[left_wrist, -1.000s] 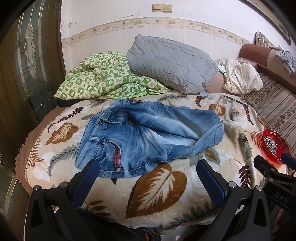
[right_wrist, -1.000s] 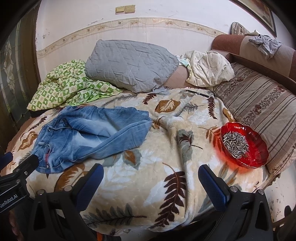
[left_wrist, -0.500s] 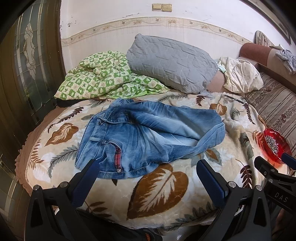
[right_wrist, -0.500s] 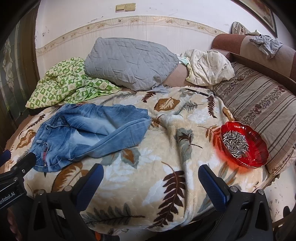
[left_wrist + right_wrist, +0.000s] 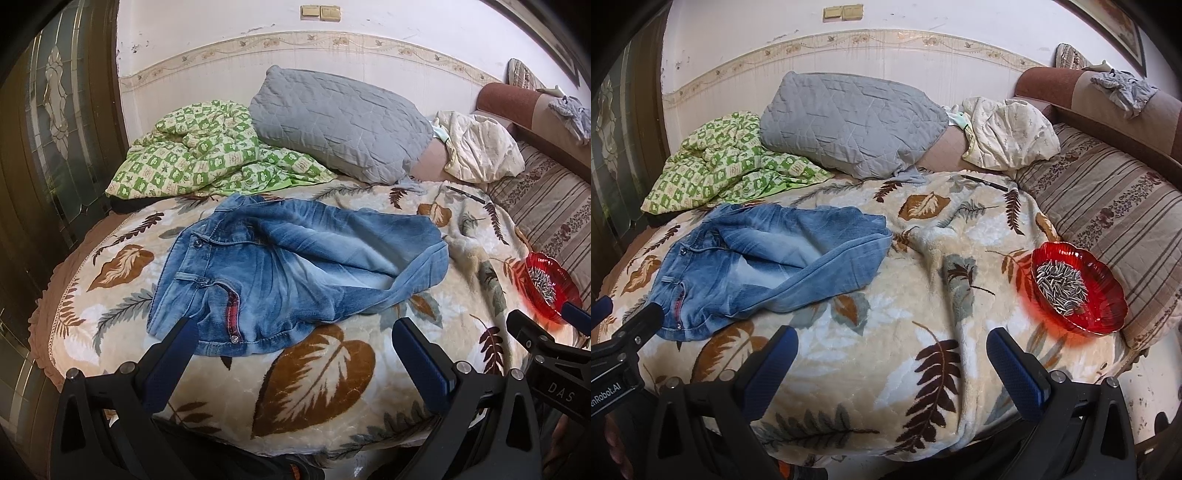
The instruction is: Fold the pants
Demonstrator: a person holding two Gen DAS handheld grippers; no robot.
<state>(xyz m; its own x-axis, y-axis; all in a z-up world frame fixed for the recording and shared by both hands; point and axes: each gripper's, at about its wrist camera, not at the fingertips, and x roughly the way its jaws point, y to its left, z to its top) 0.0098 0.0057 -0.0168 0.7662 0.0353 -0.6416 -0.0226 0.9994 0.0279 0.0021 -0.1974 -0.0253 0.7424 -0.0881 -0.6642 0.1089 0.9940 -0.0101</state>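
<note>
Jeans [image 5: 295, 273] lie crumpled on the bed [image 5: 317, 373], waistband left, legs running right. Left hand-held gripper [image 5: 295, 354] hangs wide and empty just short of the hem nearest it. Right hand-held gripper [image 5: 890, 365], also wide and empty, sits farther off, jeans to its left.

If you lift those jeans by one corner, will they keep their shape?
Probably not. The jeans lie rumpled and already doubled over on the blanket, so they look floppy and would likely droop and unfold. Denim seems fairly heavy, so a one-corner grip may drag the rest along.
</note>
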